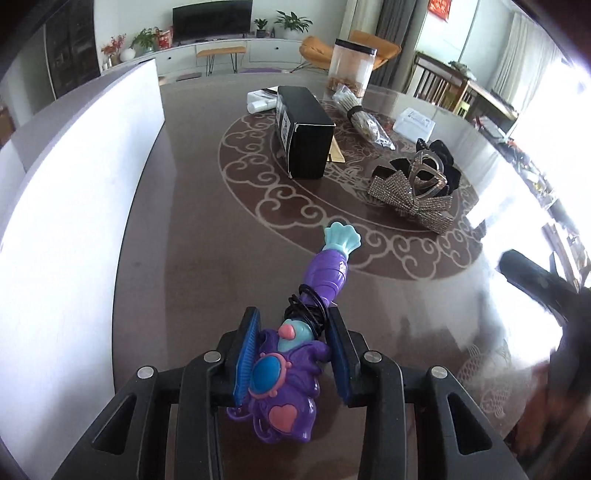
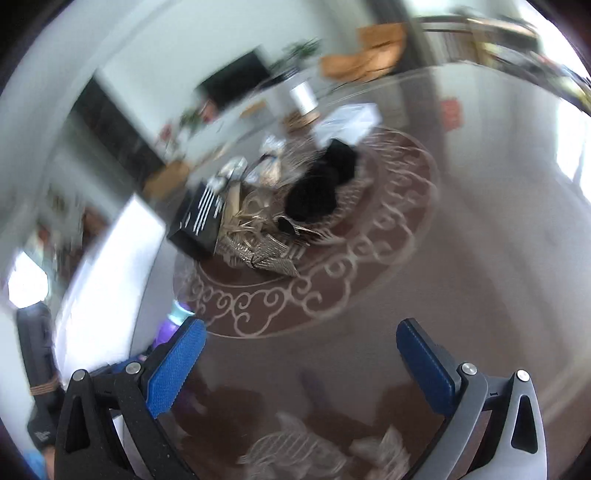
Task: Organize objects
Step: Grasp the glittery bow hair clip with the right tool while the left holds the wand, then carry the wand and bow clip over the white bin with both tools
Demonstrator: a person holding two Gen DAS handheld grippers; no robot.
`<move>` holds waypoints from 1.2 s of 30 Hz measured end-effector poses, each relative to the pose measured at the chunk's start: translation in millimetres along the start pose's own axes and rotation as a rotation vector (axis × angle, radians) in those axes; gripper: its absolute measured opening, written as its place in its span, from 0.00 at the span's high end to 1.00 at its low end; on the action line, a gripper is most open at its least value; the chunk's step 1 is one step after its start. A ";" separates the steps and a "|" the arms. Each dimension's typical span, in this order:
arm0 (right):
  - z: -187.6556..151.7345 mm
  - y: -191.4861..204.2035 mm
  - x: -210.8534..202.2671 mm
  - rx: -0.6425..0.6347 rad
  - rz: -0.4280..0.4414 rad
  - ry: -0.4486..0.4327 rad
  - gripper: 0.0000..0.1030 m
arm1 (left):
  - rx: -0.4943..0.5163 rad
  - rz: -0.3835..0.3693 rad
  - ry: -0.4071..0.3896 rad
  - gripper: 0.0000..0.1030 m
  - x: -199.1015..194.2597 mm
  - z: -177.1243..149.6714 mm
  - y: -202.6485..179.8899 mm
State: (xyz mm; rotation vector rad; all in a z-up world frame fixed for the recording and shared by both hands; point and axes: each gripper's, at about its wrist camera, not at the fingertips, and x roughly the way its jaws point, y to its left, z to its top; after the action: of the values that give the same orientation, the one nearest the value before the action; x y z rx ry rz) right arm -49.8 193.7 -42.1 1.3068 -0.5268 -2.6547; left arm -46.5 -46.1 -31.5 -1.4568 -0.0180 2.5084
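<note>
Item: purple toy, hair ties wound on its neck, pinched in left tool above bench; right tool spread, empty; step judged carry-to-place, next needing a chosen spot and gentle release.

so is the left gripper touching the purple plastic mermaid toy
Touching: the left wrist view shows the left gripper with both blue pads pressed against the purple plastic mermaid toy.

Living room: dark TV on white console, orange chair, bright windows right.
</note>
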 end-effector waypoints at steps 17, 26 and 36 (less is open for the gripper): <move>31.5 68.9 65.8 -0.435 0.082 0.343 0.58 | -0.060 -0.064 -0.049 0.65 -17.6 -24.4 20.8; 44.9 101.1 57.6 -0.408 -0.033 0.199 0.15 | -0.096 -0.090 -0.069 0.65 -23.9 -26.9 22.5; 47.6 98.3 59.5 -0.364 -0.086 0.196 0.48 | -0.100 -0.153 -0.117 0.65 -49.2 -28.1 20.4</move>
State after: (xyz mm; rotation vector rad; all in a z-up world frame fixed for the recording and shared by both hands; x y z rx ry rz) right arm -127.1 98.0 -23.3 1.4724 0.0392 -2.4895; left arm -3.1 -79.5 -6.2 -1.2891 -0.2690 2.4949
